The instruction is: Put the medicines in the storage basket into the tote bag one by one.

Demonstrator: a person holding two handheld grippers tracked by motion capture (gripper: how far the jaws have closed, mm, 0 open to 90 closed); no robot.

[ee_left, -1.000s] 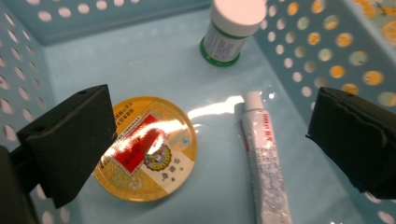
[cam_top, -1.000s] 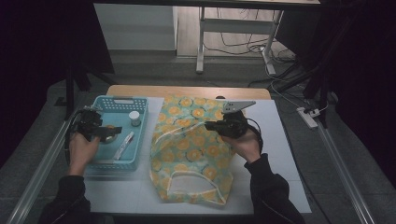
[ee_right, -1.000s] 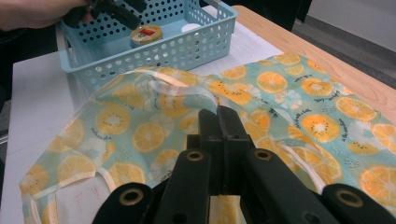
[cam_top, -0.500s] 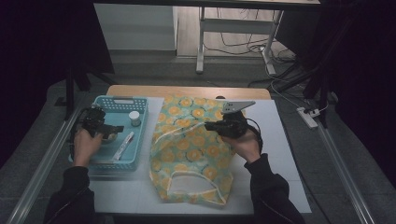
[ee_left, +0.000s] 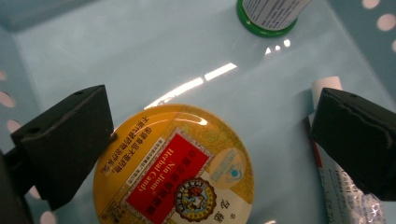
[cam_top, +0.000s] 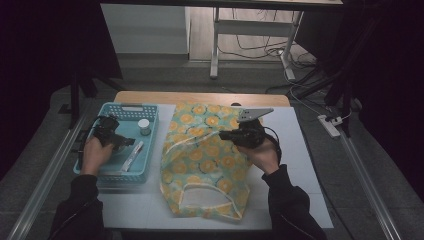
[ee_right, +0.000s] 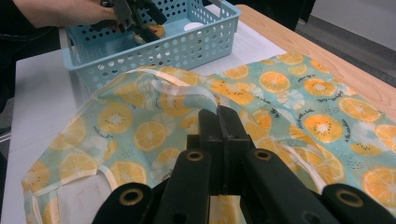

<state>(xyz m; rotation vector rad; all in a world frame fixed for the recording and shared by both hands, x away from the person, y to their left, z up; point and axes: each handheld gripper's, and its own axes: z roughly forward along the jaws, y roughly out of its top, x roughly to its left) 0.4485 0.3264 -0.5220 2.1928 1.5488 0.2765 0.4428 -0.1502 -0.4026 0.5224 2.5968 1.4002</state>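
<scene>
A round yellow candy tin (ee_left: 177, 172) with a red label lies on the floor of the blue basket (cam_top: 125, 106). My left gripper (ee_left: 212, 109) hangs over it, open. Its jaws stand either side of the tin, one pad (ee_left: 65, 140) at the rim and the other well clear. In the high view the left gripper (cam_top: 120, 141) is inside the basket. My right gripper (ee_right: 218, 112) is shut on the white-trimmed edge of an orange-slice print bag (cam_top: 205, 160) and holds that edge raised off the table. In the high view the right gripper (cam_top: 225, 135) is over the bag's middle.
Inside the basket are a small bottle (cam_top: 144, 127) with a green base (ee_left: 268, 21) and a white tube (cam_top: 132, 156), which lies beside the tin (ee_left: 345, 196). The bag's looped handle (cam_top: 207, 200) lies toward the front edge. A wooden table edge (cam_top: 200, 97) runs along the back.
My left gripper has moved farther into the basket and sunk toward its floor. The right gripper and the bag have kept still.
</scene>
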